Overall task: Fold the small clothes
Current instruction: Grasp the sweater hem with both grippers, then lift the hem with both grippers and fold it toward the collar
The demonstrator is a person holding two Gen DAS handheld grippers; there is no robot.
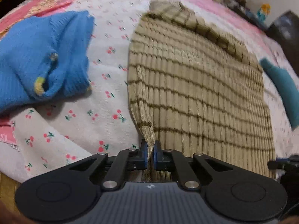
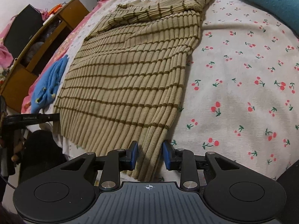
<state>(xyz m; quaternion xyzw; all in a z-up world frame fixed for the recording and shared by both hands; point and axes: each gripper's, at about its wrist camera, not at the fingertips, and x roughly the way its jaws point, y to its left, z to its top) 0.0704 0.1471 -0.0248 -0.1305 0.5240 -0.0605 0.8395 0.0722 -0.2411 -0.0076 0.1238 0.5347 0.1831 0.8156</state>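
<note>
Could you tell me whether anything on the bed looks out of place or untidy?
The blue garment lies crumpled in a heap beside the flat striped sweater, whose sleeve is folded across its top. Nothing looks damaged.

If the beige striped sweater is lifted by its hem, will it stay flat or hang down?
The beige striped sweater will likely droop: its ribbed knit already bunches where the left gripper pinches it. It looks fairly light. The folded sleeve on top may slide off.

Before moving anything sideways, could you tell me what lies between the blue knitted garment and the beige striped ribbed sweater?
Only bare cherry-print sheet separates the blue knitted garment from the beige striped ribbed sweater, clearest in the left wrist view.
</note>
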